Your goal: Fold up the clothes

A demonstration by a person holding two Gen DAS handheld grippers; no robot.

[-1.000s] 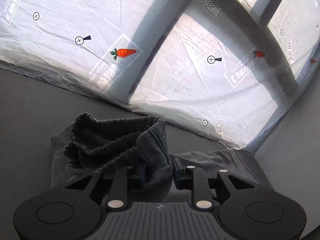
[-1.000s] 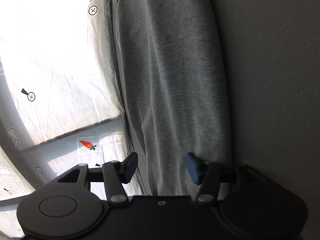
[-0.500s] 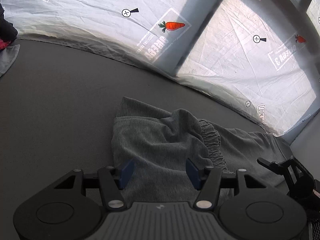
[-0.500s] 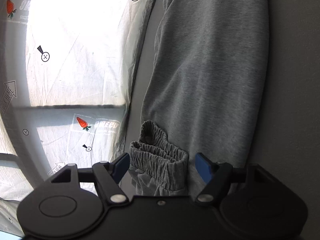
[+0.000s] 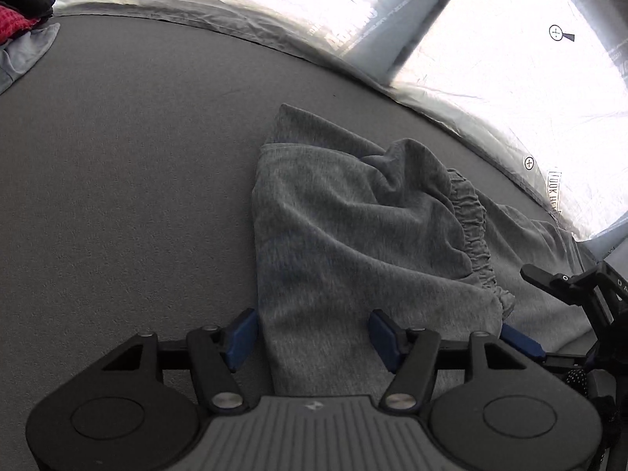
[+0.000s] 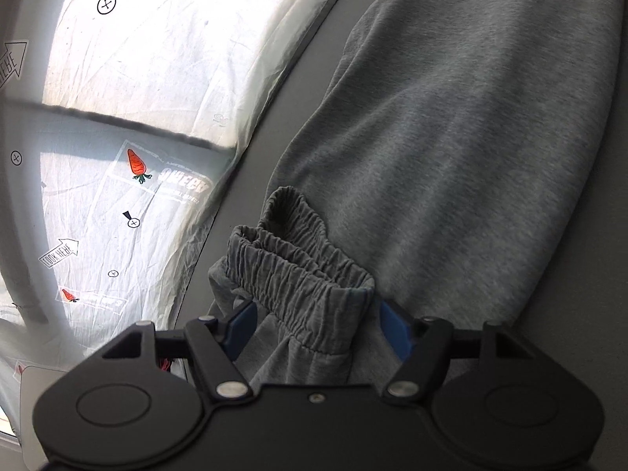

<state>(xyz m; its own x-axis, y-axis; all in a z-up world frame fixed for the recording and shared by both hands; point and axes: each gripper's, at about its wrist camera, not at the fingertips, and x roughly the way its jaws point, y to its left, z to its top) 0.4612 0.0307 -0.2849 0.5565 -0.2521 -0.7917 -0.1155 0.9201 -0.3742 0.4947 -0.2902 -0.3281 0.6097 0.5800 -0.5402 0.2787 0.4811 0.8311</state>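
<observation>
Grey sweatpants (image 5: 353, 243) lie folded over on the dark grey mat (image 5: 137, 165), their elastic waistband (image 5: 471, 235) bunched at the right. My left gripper (image 5: 314, 337) hangs just over the near fold, its jaws opening, with cloth lying between the blue pads (image 5: 241, 337) but not pinched. In the right wrist view a gathered elastic band (image 6: 298, 271) stands between the jaws of my right gripper (image 6: 316, 325), which are closing; the pads (image 6: 394, 329) flank it without squeezing. A long grey leg (image 6: 451, 137) stretches away ahead. The right gripper (image 5: 535, 310) also shows at the left view's right edge.
A white printed sheet (image 5: 490, 78) with carrots and arrow marks borders the mat, bright in sunlight (image 6: 157, 59). A pile of other clothes, black, red and pale grey (image 5: 23, 27), sits at the mat's far left corner.
The left gripper let go of the bunched waistband, opened and dropped low over the folded pants. The right gripper rolled and lifted, and the elastic band came between its jaws.
</observation>
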